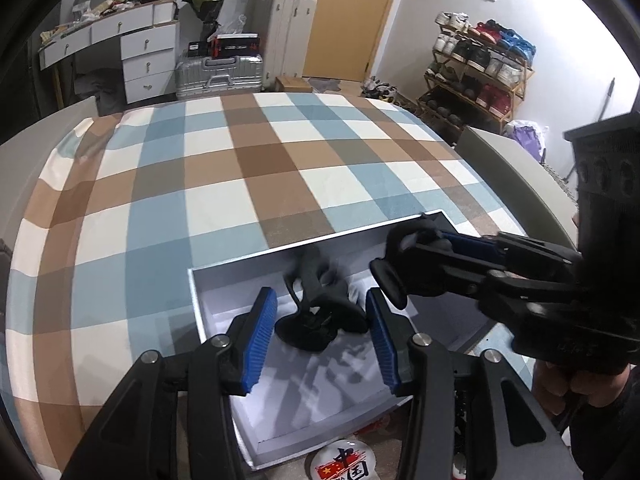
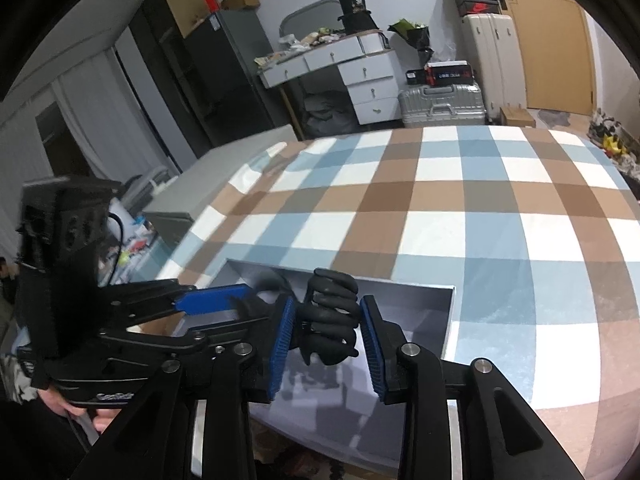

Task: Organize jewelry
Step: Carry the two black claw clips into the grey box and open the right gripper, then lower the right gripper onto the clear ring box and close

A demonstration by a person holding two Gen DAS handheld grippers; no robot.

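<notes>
Black stand (image 1: 320,316) in white box (image 1: 224,280), checked bedspread (image 1: 240,168)

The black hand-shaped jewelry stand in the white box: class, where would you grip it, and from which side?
Grip the black hand-shaped stand across its narrow stem, just above the round base, coming from above through the white box's open top. It appears to lie tilted inside; the curled fingers look uneven, while the stem probably offers flatter sides for the pads.
</notes>
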